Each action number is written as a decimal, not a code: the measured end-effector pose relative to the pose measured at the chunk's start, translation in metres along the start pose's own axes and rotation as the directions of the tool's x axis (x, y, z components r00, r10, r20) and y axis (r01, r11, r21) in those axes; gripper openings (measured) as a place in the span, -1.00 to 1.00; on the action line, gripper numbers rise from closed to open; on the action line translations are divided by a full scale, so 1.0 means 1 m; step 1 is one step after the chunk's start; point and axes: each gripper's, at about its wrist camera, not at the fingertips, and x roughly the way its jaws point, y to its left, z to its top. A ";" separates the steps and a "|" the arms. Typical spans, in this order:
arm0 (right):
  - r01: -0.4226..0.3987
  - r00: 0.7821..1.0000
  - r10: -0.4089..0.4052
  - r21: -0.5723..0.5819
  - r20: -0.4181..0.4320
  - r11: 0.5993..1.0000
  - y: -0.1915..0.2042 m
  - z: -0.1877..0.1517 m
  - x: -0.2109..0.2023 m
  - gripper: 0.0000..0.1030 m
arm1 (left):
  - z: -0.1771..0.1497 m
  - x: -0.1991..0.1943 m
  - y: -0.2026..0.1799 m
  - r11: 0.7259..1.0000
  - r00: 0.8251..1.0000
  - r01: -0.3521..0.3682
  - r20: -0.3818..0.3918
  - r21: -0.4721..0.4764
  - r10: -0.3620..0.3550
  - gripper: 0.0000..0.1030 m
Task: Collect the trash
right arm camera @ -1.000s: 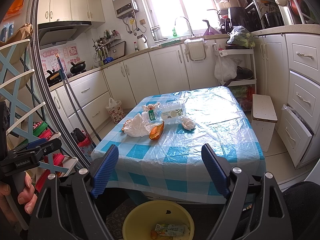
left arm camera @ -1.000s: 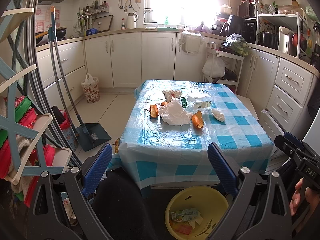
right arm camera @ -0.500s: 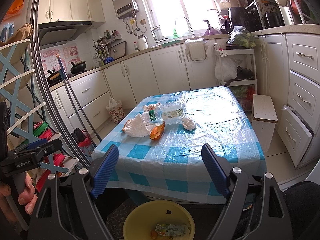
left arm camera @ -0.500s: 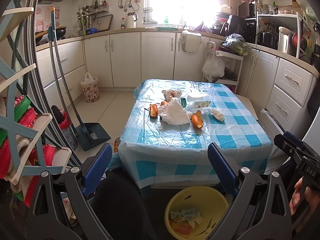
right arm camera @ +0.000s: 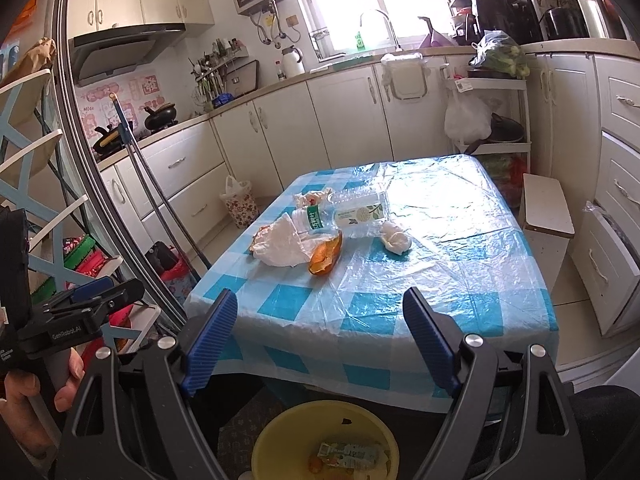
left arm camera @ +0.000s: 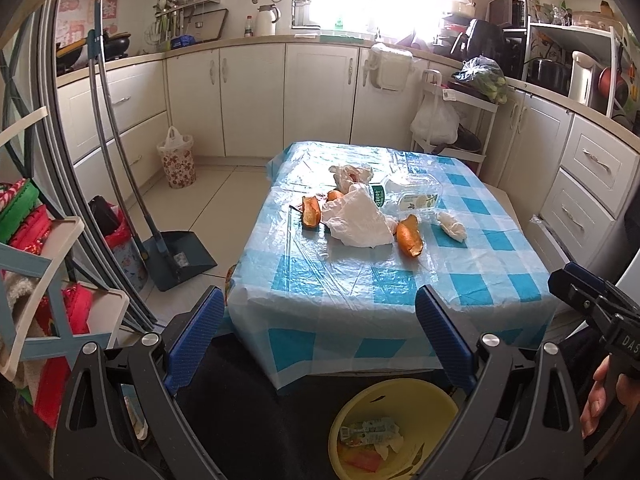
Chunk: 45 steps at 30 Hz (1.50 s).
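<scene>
White lettering reads "GenRobot.AI" on the black body of the left gripper [right arm camera: 76, 330], seen at the edge of the right wrist view. On the right gripper [left arm camera: 600, 316], the left wrist view catches just "DA5" before the frame cuts it off. The green label on the plastic bottle [right arm camera: 314, 218] carries white characters, too small to read.

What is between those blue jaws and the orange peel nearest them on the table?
Nothing visible. From the right gripper, whose jaws stand open and empty, only bare checked tablecloth lies before the orange peel. The crumpled white plastic bag touches its left side, and the yellow bin sits below the table's near edge.
</scene>
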 end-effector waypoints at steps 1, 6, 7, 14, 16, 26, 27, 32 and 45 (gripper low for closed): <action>0.001 1.000 -0.001 -0.009 -0.009 1.000 0.001 0.001 0.005 0.58 | 0.001 0.005 0.000 1.000 1.000 0.000 -0.007 -0.001 0.000 0.80; 0.020 0.998 -0.024 -0.054 -0.066 0.998 0.001 0.018 0.040 0.58 | 0.011 0.028 0.003 1.000 0.999 0.002 -0.032 -0.011 -0.002 0.80; 0.028 0.996 -0.033 -0.061 -0.079 0.998 -0.001 0.022 0.048 0.58 | 0.013 0.034 0.004 1.000 0.999 0.001 -0.037 -0.012 -0.002 0.80; 0.096 0.978 -0.117 -0.123 -0.176 0.988 -0.022 0.045 0.104 0.58 | 0.030 0.069 0.001 1.000 0.999 0.009 -0.054 -0.003 -0.009 0.80; 0.107 0.970 -0.136 -0.148 -0.199 0.983 -0.026 0.050 0.118 0.58 | 0.036 0.085 -0.004 1.000 0.997 0.016 -0.073 0.014 -0.015 0.80; 0.074 0.965 -0.097 -0.101 -0.245 0.992 -0.043 0.051 0.148 0.58 | 0.056 0.140 -0.006 0.998 0.990 0.036 -0.135 -0.054 -0.043 0.80; 0.047 0.966 -0.073 -0.110 -0.248 0.993 -0.037 0.051 0.149 0.58 | 0.057 0.144 -0.003 0.997 0.990 0.033 -0.137 -0.065 -0.042 0.80; -0.044 0.953 -0.010 -0.171 -0.302 0.984 -0.002 0.046 0.171 0.58 | 0.052 0.157 0.017 0.989 0.984 0.019 -0.170 -0.146 -0.044 0.80; -0.071 0.910 -0.017 -0.194 -0.415 0.978 0.000 0.034 0.213 -0.51 | 0.062 0.191 -0.009 0.987 0.973 0.042 -0.217 -0.155 -0.076 0.80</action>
